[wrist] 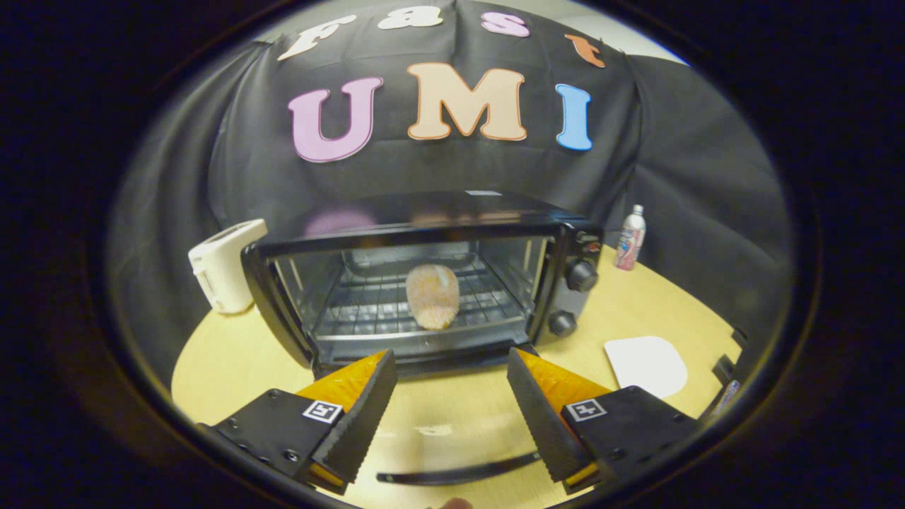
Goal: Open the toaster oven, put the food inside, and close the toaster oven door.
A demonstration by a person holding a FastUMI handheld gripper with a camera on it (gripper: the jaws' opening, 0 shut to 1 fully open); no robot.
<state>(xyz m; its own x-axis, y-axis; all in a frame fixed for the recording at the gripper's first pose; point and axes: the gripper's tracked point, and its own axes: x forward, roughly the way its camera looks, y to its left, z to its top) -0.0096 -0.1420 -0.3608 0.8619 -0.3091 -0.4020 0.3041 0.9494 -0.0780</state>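
Food (pixel 433 295) sits on the wire rack (pixel 375 300) inside the toaster oven (pixel 424 276), at twelve o'clock from my gripper (pixel 451 371) and well beyond its fingertips. I see the oven door (pixel 452 452) dropped open and lying flat toward me; through its glass the wooden table (pixel 226 353) shows, and its dark handle (pixel 459 472) curves below and between the two fingers (pixel 364 417). My gripper is released, its jaws spread wide with nothing between them, hovering over the lowered door. At about ten o'clock, a white toaster (pixel 223 272) stands just beside the oven's left wall. At two o'clock a small bottle (pixel 630 246) stands upright near the black cloth, apart from the oven's knob panel (pixel 581 276). At three o'clock a white pad (pixel 647 364) lies flat on the table, near the right finger.
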